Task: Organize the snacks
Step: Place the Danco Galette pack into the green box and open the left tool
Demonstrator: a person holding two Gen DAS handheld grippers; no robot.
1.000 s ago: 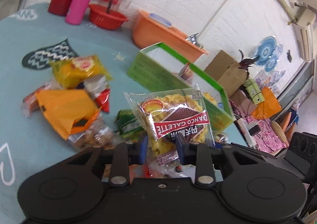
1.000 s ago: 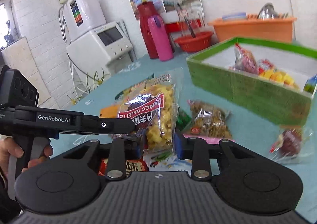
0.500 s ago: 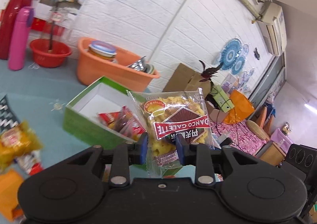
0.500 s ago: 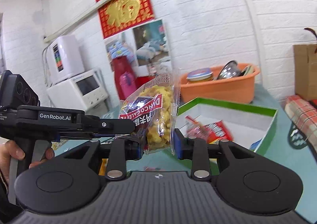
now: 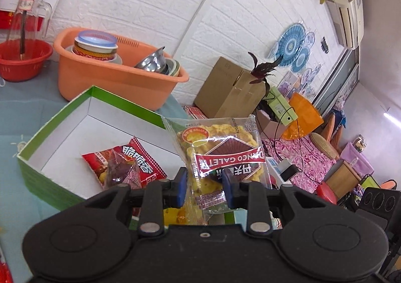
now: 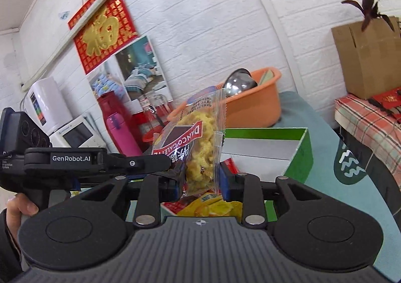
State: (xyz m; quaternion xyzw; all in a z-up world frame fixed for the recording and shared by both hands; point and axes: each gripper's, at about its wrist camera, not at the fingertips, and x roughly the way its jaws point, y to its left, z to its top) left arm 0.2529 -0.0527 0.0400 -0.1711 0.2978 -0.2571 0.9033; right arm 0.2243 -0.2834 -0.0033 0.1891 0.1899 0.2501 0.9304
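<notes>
My left gripper (image 5: 204, 189) is shut on a clear packet of yellow Danco Galette biscuits (image 5: 223, 155) and holds it upright above the near side of the green box (image 5: 105, 93). The box holds a red snack bag (image 5: 140, 162), a purple packet (image 5: 122, 167) and yellow snacks. In the right wrist view the same packet (image 6: 198, 147) hangs between my right gripper's (image 6: 200, 184) blue pads, held from the left by the left gripper (image 6: 100, 160). Whether the right pads touch the packet I cannot tell. The green box (image 6: 299, 155) lies just beyond.
An orange basin (image 5: 112, 75) with bowls stands behind the box, a red basket (image 5: 22, 60) to its left. A pink bottle (image 6: 122, 132) and red flask stand at the table's back. Cardboard box (image 5: 230, 90) and clutter lie beyond the table edge.
Both grippers have swung from the snack pile toward the green box. The biscuit packet, held throughout, now hangs over the box's near side.
</notes>
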